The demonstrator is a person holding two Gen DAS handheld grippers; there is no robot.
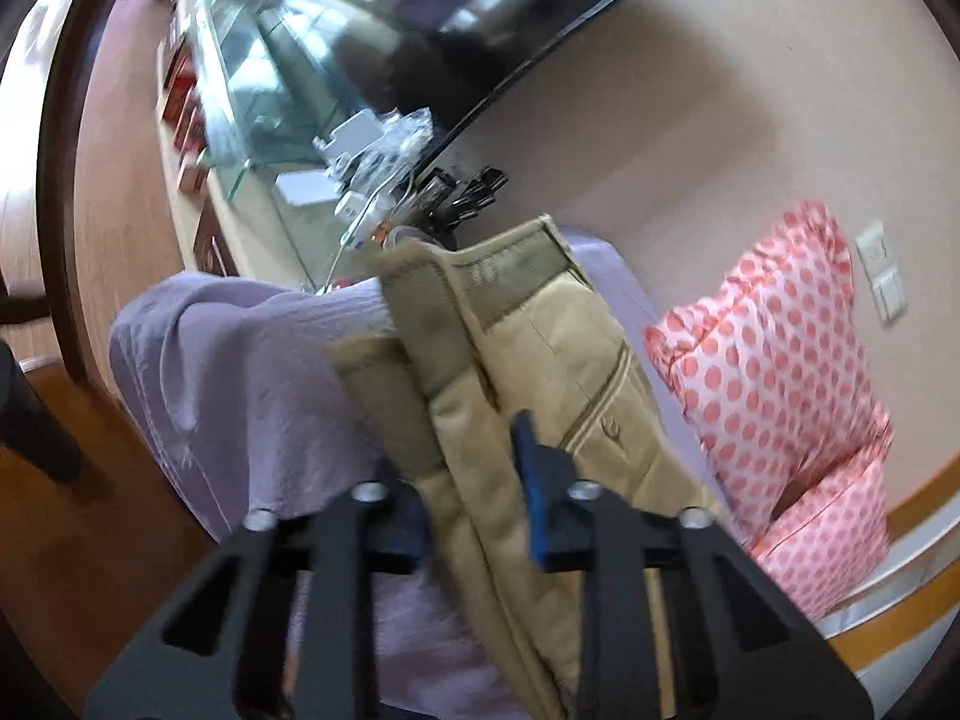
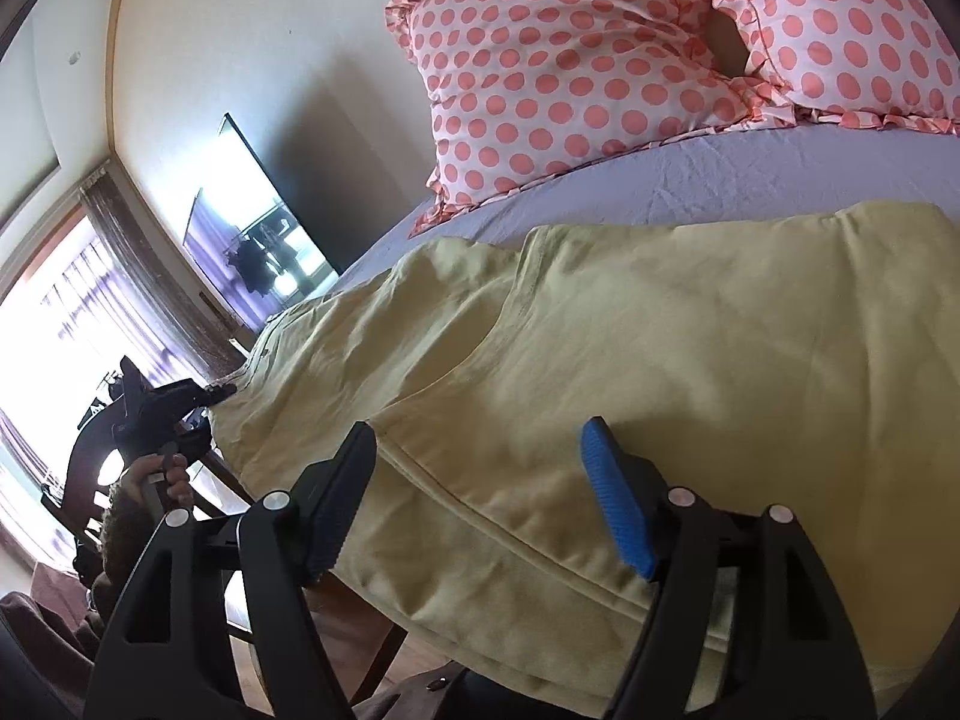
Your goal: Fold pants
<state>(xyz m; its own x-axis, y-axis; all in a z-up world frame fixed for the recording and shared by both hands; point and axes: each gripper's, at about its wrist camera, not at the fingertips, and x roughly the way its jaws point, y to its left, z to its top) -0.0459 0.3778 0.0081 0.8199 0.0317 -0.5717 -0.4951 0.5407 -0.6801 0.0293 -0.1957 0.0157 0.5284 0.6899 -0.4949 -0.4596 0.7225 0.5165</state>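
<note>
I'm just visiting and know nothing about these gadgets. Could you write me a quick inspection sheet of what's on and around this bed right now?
Surface: bed sheet, lilac and wrinkled.
Job's things: pants, tan, spread on the bed; the waistband end is lifted.
Clutter: two polka-dot pillows at the head of the bed.
Grippers: left gripper closed on the pants near the waistband; right gripper open over the pants, gripping nothing.
Cables: white cords among items on the glass-topped counter.
Surroundings: television on the wall, bright window, wall switches.
</note>
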